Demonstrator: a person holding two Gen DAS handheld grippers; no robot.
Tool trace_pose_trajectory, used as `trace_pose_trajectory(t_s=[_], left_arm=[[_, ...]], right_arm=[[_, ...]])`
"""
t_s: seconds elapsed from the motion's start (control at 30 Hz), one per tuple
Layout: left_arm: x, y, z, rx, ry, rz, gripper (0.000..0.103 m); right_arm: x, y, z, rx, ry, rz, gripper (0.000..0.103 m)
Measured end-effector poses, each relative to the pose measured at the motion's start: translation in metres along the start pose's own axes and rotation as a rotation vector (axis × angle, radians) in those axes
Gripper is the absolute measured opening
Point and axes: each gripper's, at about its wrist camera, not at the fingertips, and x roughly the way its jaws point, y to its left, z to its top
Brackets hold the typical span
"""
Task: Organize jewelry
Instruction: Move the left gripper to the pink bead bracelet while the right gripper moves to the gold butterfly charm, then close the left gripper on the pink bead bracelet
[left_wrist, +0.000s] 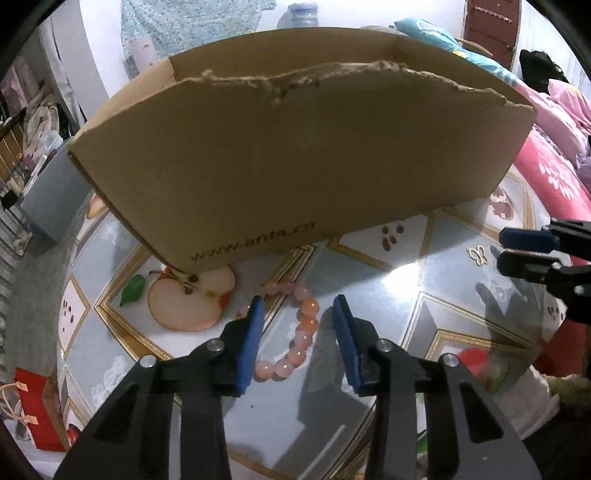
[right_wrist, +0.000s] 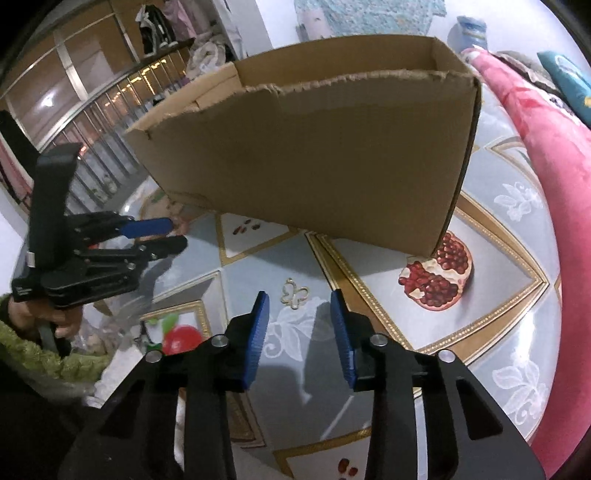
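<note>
A pink bead bracelet (left_wrist: 301, 332) lies on the table in front of the cardboard box (left_wrist: 295, 158). My left gripper (left_wrist: 300, 301) is open and low over it, its fingers on either side of the bracelet's right arc. A small gold butterfly-shaped piece (right_wrist: 294, 293) lies on the table in the right wrist view; it also shows in the left wrist view (left_wrist: 477, 254). My right gripper (right_wrist: 299, 297) is open just short of it, empty. The box (right_wrist: 314, 147) is open-topped with a torn front edge; its inside is hidden. The left gripper (right_wrist: 173, 234) shows at the left of the right wrist view.
The table (left_wrist: 369, 266) has a glossy cloth printed with fruit and gold borders. Red and pink bedding (right_wrist: 535, 166) lies along the right. A red bag (left_wrist: 33, 406) sits on the floor at the left. Cabinets and clothes stand behind.
</note>
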Motion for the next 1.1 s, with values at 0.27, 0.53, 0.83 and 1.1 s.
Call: trace_pose_trajectory(t_s=[0.27,0.53,0.83,1.1], left_arm=[[0.001,-0.001,0.004,-0.015,0.007,-0.021,0.021],[0.005,-0.009,0.011,-0.017,0.007,-0.021,0.012],[0.006,-0.01,0.012,-0.02,0.01,-0.018,0.011],[0.006,-0.01,0.012,-0.02,0.009,-0.018,0.011]], right_arm=[[0.004,0.004,-0.003,-0.04,0.002,-0.05,0.027],[0.004,0.014,-0.003,-0.114,0.002,-0.091,0.027],[0.008,0.014,0.0,-0.098,0.006,-0.086,0.027],[0.005,0.008,0.003,-0.069,0.007,-0.06,0.027]])
